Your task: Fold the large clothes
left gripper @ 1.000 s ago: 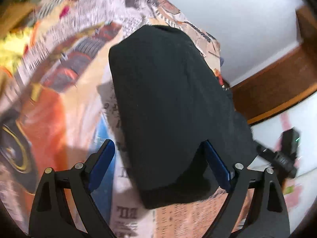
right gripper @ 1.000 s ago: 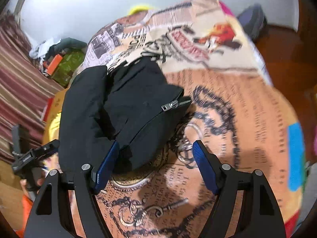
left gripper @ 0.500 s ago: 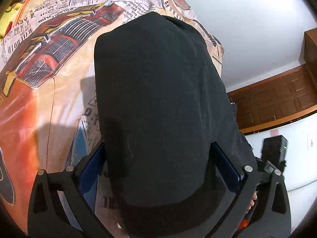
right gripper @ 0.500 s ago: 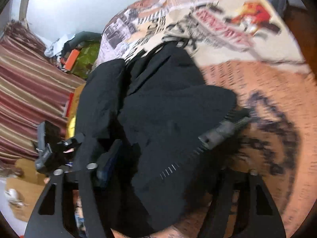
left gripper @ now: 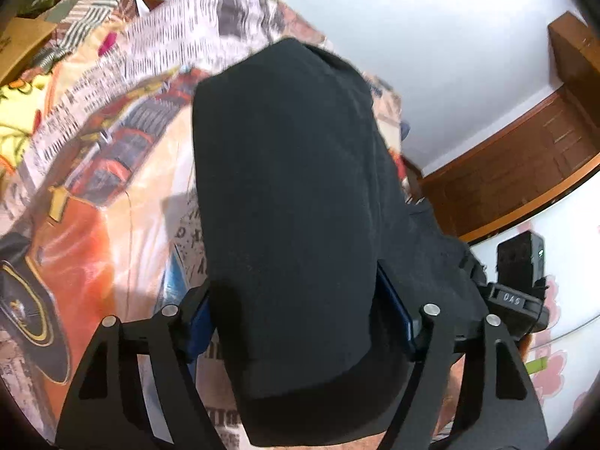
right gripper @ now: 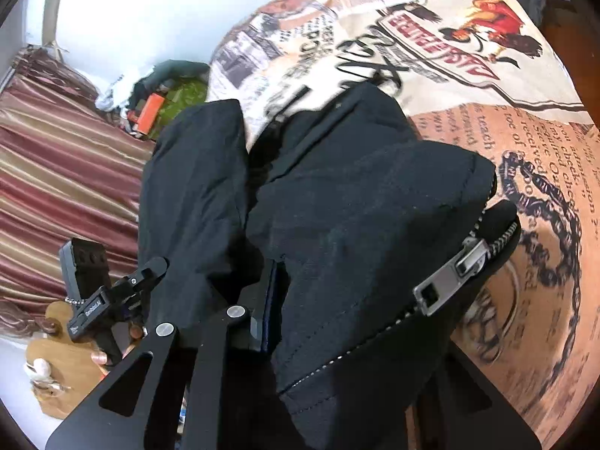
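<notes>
Printed bedspread (left gripper: pixel 93 202) underlies black jacket (left gripper: pixel 292 202); both hand-held grippers closing on it.

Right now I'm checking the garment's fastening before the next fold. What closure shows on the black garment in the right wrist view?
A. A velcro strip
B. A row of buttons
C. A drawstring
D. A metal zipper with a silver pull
D: a silver zipper pull hangs at the end of a line of metal teeth along the edge of the black garment, which lies on the printed bedspread.
</notes>
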